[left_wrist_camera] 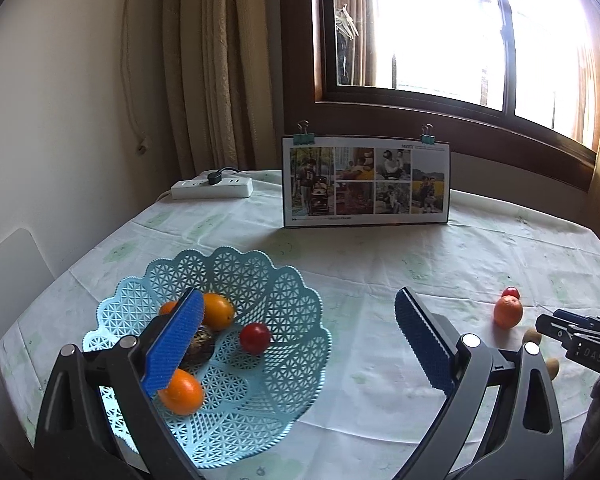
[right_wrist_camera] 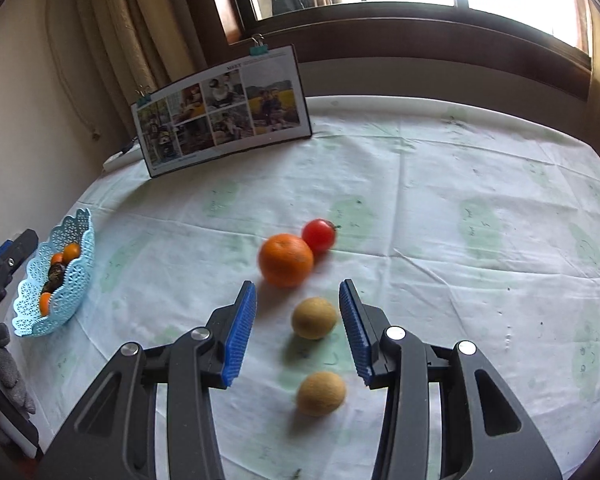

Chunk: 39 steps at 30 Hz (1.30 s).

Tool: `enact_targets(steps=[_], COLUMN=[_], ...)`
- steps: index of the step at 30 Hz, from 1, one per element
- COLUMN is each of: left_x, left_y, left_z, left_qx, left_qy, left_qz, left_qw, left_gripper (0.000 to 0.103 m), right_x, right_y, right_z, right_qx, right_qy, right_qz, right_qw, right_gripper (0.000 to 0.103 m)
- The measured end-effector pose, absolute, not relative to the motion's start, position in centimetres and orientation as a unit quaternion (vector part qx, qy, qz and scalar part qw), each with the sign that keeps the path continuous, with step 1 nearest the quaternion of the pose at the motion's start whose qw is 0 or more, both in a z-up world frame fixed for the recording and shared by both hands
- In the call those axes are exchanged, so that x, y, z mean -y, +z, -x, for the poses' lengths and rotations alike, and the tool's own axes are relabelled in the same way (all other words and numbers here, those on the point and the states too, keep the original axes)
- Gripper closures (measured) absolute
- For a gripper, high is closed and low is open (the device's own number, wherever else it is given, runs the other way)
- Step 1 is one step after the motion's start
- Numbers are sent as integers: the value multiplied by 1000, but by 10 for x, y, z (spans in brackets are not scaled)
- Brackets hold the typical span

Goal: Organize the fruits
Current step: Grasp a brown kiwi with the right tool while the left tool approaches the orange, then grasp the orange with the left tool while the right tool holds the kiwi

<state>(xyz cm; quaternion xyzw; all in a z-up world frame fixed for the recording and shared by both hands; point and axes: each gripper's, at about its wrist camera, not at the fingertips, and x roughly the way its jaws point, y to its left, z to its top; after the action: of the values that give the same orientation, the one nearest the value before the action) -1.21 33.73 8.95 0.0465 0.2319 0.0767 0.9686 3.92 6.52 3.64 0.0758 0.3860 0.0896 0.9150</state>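
Four fruits lie loose on the table [right_wrist_camera: 440,184], well apart from the blue basket [right_wrist_camera: 76,280] at its left side; an orange [right_wrist_camera: 286,260] touches a small tomato [right_wrist_camera: 319,234], and two round brownish fruits sit nearer, one [right_wrist_camera: 314,318] between the blue pads of the right tool [right_wrist_camera: 298,332] and the other [right_wrist_camera: 321,394] closer to the camera. That tool stands open with its pads either side of the farther brown fruit, touching neither side as far as the right wrist view shows; my reading is that this fruit is the one in hand. It looks small, round and firm-skinned, probably light, and likely to roll or squirt out if pinched off-centre; taking it across its widest part, with the ribbed pads level and low, seems the safest hold, and a gentle squeeze should do, since a hard one could bruise it. The left tool [left_wrist_camera: 296,340] is open too and holds nothing; it hovers over the near side of the basket, where its left pad [left_wrist_camera: 172,344] hides part of the contents. Inside lie three orange fruits [left_wrist_camera: 180,392], a tomato [left_wrist_camera: 255,338] and a dark mottled fruit [left_wrist_camera: 198,346]. The basket is thin openwork plastic, so it may slide on the cloth when fruit is dropped in; lowering each piece into the middle would be wiser.
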Motion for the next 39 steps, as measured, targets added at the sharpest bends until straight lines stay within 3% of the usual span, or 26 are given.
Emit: enact_targets(steps=[14, 19, 30, 39], left_x=[-317, -309, -267, -212], left_y=[81, 77, 62, 40], left_z=[6, 2, -19, -44], left_qx=[-243, -249, -274, -304], left_qy=[54, 46, 2, -64], left_qz=[-58, -63, -87, -114], left_qw=[967, 965, 958, 944], left_gripper=[5, 5, 5, 5], right_x=[-68, -70, -38, -23], right_y=[13, 9, 40, 38], right_z=[-57, -60, -45, -48], right_qx=[-416, -422, -371, -376], right_qy=[81, 87, 69, 62], right_qz=[-52, -49, -90, -109], right_qw=[904, 901, 922, 918], right_gripper=[61, 74, 74, 74])
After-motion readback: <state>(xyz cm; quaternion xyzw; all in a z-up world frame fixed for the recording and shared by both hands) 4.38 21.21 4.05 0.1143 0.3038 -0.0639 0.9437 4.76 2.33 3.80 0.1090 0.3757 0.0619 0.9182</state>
